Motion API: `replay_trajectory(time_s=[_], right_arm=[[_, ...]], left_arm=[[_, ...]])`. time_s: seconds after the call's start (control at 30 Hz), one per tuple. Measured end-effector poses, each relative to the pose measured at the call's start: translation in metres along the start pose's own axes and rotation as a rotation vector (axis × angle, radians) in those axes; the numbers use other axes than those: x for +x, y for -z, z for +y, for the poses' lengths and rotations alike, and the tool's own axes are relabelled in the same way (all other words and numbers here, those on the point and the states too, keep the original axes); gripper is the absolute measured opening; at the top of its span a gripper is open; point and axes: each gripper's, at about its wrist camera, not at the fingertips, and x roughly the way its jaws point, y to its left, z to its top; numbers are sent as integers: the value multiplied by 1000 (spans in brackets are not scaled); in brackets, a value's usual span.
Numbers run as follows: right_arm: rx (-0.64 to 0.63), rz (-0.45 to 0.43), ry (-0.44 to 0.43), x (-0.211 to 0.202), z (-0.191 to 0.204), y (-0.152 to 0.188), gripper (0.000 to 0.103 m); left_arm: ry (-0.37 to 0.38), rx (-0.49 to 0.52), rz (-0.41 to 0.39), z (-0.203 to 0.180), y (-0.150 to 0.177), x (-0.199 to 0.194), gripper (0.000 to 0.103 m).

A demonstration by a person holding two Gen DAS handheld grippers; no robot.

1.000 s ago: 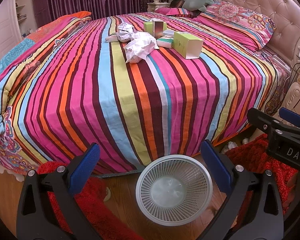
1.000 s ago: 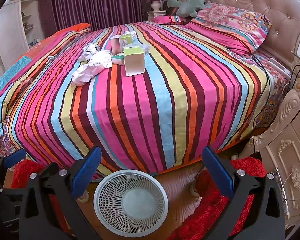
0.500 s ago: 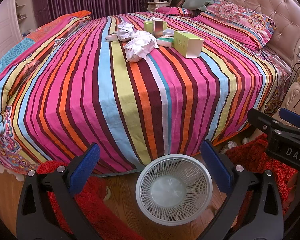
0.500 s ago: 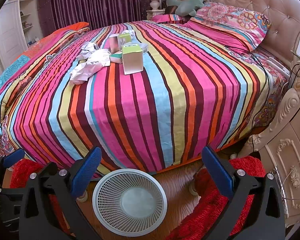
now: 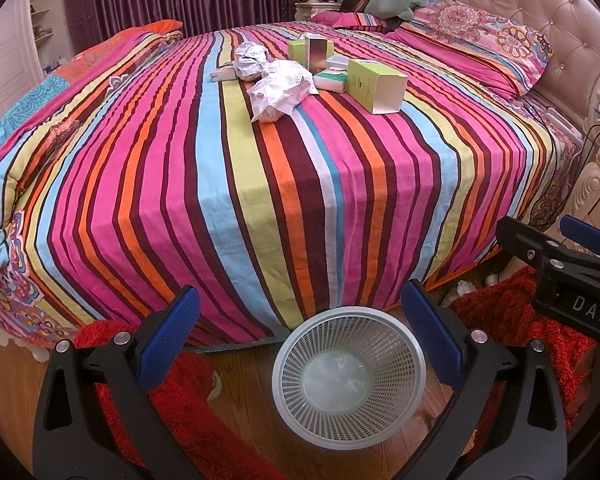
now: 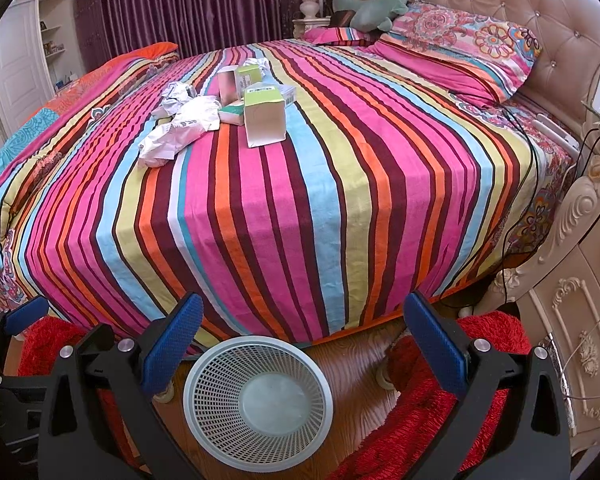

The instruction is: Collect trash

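Fingers of both the left gripper and right gripper remain spread and empty, barely shifted above the white mesh plastic wastebasket; crumpled white paper awaits collection.

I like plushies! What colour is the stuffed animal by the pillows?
The stuffed animal is green, clearest in the right wrist view.

Bright, even, diffuse light in both views; source not visible. Colours strongly saturated on the striped bedspread. Soft shadows only: short ones beside the green box and crumpled paper, darker shade under the bed edge. Mild sheen on the wooden floor and tufted headboard. Heavy fisheye bending, black vignette at corners. Centre sharp; slight softness toward the purple curtains and frame rims. No motion blur.
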Motion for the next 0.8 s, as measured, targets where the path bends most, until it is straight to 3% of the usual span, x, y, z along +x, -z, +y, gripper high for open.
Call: replay_trajectory(time_s=[0.8], right_arm=[[0, 3, 4, 0, 0, 0, 97]], left_arm=[[-3, -3, 5, 2, 3, -1, 97]])
